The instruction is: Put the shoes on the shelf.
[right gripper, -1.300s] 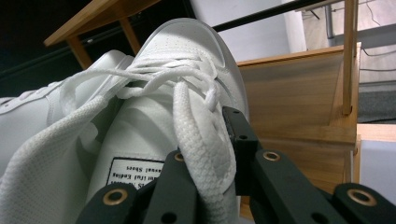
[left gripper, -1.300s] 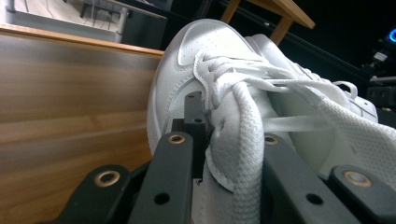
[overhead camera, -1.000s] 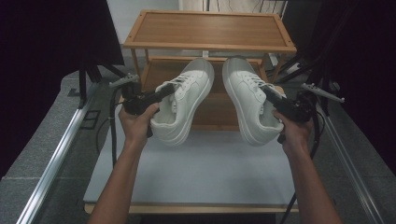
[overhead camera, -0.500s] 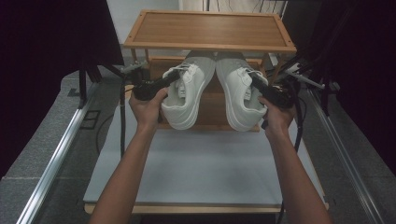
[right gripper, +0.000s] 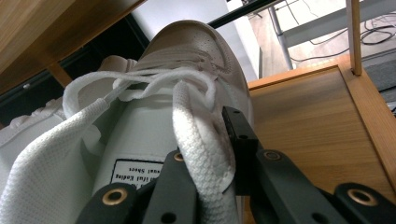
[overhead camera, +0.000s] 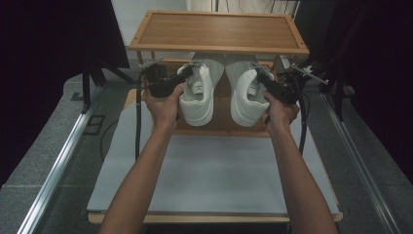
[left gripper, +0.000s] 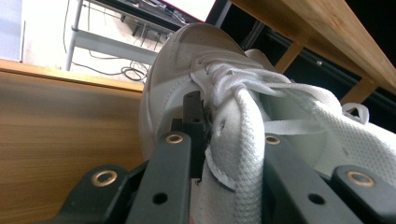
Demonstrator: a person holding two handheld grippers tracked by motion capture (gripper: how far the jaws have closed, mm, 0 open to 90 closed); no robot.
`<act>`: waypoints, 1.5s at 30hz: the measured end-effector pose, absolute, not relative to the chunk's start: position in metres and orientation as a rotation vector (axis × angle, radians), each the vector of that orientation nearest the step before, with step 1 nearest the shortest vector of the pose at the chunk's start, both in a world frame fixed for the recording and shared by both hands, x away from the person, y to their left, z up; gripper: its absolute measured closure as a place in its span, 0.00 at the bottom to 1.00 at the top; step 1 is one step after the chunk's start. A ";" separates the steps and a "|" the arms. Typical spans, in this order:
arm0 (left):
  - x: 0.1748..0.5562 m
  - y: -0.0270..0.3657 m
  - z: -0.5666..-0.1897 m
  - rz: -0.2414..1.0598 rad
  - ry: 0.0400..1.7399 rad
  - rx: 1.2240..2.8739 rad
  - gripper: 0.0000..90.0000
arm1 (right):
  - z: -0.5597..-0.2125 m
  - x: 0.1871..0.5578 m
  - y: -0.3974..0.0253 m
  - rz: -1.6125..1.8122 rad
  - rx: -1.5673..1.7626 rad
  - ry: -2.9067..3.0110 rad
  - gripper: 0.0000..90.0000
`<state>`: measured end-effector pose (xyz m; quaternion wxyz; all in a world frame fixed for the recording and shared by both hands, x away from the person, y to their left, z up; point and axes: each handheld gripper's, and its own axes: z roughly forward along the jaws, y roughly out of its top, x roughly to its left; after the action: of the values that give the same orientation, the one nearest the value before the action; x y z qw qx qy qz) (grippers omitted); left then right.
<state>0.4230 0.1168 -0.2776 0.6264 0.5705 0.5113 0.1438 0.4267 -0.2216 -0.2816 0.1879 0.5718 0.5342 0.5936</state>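
**A:** Why are you holding each shoe by its collar edge and not the sole?

**B:** Look at your left gripper (left gripper: 212, 158): its jaws are clamped on the padded rim by the laces of the left shoe (overhead camera: 197, 92). Your right gripper (right gripper: 210, 172) pinches the right shoe (overhead camera: 243, 95) the same way. I'd say that grip leaves the soles free to land flat.

**A:** And where are the shoes now?

**B:** Toes forward, side by side, partly under the top board of the wooden rack (overhead camera: 219, 30), over its lower shelf (right gripper: 308, 121). I can't tell whether the soles touch it yet.

**A:** Why keep my hands so low?

**B:** Probably to clear the top board. Your left hand (overhead camera: 164, 105) and right hand (overhead camera: 281, 109) sit outside the heels, so the shoes stay parallel.
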 end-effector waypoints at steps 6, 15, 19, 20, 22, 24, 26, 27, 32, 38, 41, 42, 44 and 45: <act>0.430 0.109 -0.280 0.315 1.230 1.267 0.89 | -0.285 0.433 -0.215 1.678 1.668 1.454 0.92; 0.439 0.093 -0.291 0.314 1.281 1.265 0.82 | -0.294 0.441 -0.201 1.646 1.720 1.416 0.81; 0.444 0.091 -0.305 0.284 1.304 1.243 0.77 | -0.295 0.444 -0.191 1.659 1.720 1.412 0.72; 0.445 0.092 -0.307 0.260 1.291 1.222 0.72 | -0.294 0.444 -0.187 1.618 1.690 1.435 0.67; 0.448 0.090 -0.307 0.225 1.283 1.219 0.64 | -0.292 0.446 -0.185 1.621 1.687 1.453 0.61; 0.447 0.089 -0.303 0.216 1.258 1.224 0.57 | -0.292 0.448 -0.188 1.645 1.691 1.448 0.54; 0.444 0.089 -0.296 0.218 1.227 1.203 0.53 | -0.291 0.446 -0.193 1.727 1.679 1.414 0.51; 0.443 0.089 -0.293 0.223 1.213 1.214 0.51 | -0.289 0.445 -0.194 1.763 1.668 1.400 0.50; 0.429 0.091 -0.285 0.298 1.172 1.272 0.47 | -0.283 0.430 -0.200 1.758 1.589 1.393 0.48; 0.403 0.106 -0.281 0.311 1.112 1.303 0.55 | -0.282 0.406 -0.214 1.738 1.541 1.432 0.55; 0.387 0.113 -0.281 0.361 1.061 1.380 0.66 | -0.280 0.389 -0.220 1.696 1.462 1.468 0.60; 0.383 0.114 -0.282 0.368 1.048 1.394 0.70 | -0.279 0.384 -0.222 1.673 1.434 1.484 0.61; 0.371 0.119 -0.287 0.359 1.002 1.441 0.80 | -0.278 0.373 -0.226 1.651 1.382 1.527 0.66; 0.368 0.121 -0.288 0.359 0.990 1.452 0.86 | -0.277 0.367 -0.228 1.642 1.350 1.560 0.71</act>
<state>0.3680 0.1209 -0.2883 0.6239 0.6326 0.4314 0.1565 0.3671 -0.2277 -0.2773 0.2498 0.4957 0.5731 0.6029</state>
